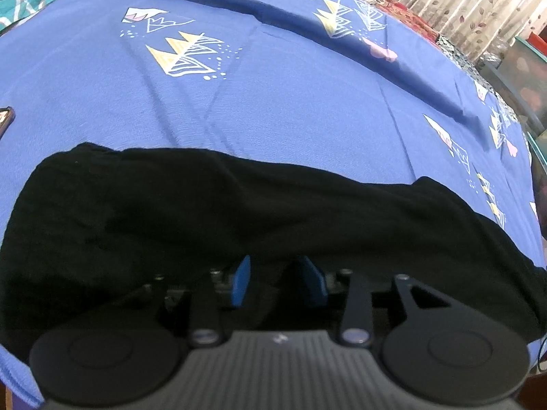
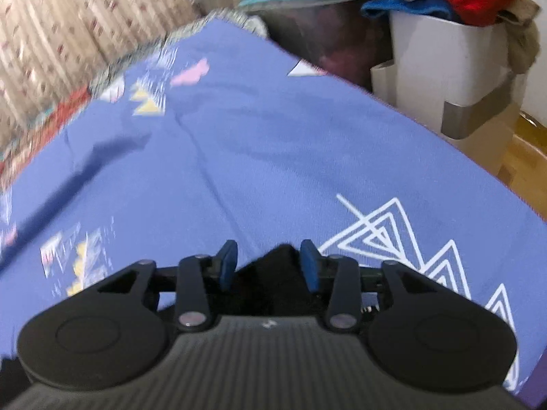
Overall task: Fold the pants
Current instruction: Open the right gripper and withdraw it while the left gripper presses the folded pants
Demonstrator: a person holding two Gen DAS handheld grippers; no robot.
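The black pants (image 1: 239, 212) lie in a wide flat band across a blue patterned bedsheet (image 1: 273, 102). My left gripper (image 1: 273, 273) hovers low over the near part of the pants, its blue fingers apart and nothing between them. In the right wrist view, my right gripper (image 2: 268, 259) is open, and a peaked end of the black pants (image 2: 273, 273) lies between and under its blue fingers. The jaws do not pinch the cloth.
The blue sheet (image 2: 273, 143) ends at a bed edge on the right. Beyond it stand a white laundry bin (image 2: 444, 68) piled with clothes and a clear storage box (image 2: 307, 17). A curtain (image 1: 478, 3) hangs behind. A phone edge (image 1: 5, 119) lies at far left.
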